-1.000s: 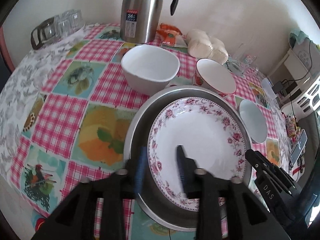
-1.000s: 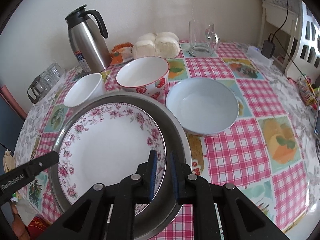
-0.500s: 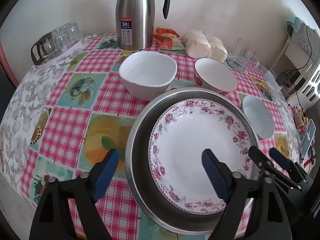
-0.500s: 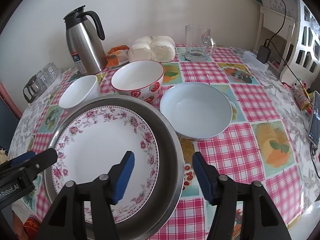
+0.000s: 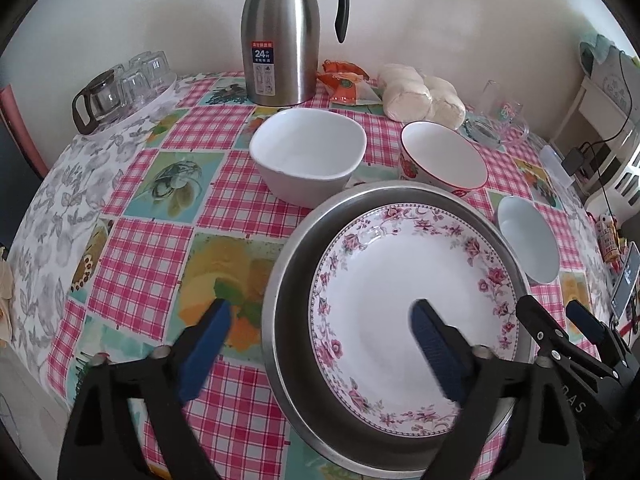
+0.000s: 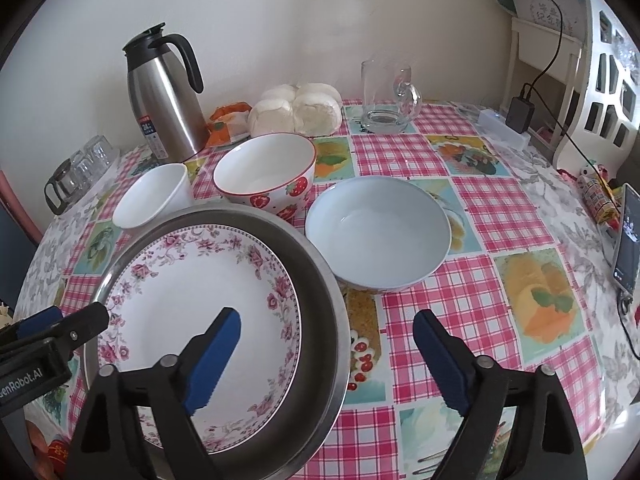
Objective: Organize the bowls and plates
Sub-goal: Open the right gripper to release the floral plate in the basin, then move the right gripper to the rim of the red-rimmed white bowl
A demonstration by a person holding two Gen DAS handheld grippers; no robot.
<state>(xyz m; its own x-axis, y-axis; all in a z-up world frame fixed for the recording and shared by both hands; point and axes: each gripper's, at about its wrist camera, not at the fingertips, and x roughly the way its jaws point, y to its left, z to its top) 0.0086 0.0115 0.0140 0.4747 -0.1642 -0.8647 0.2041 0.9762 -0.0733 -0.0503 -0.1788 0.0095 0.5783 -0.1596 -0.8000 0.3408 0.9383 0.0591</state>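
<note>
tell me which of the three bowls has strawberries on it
The red-rimmed bowl, between the plain white squarish bowl and the pale blue bowl; those two are unpatterned.

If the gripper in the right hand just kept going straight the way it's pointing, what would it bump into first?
Most likely the rim of the metal basin, which lies between the opening fingers of the right gripper with nothing held. The floral plate sits inside that basin. Depth is hard to judge, so it might reach the tablecloth beside it instead.
</note>
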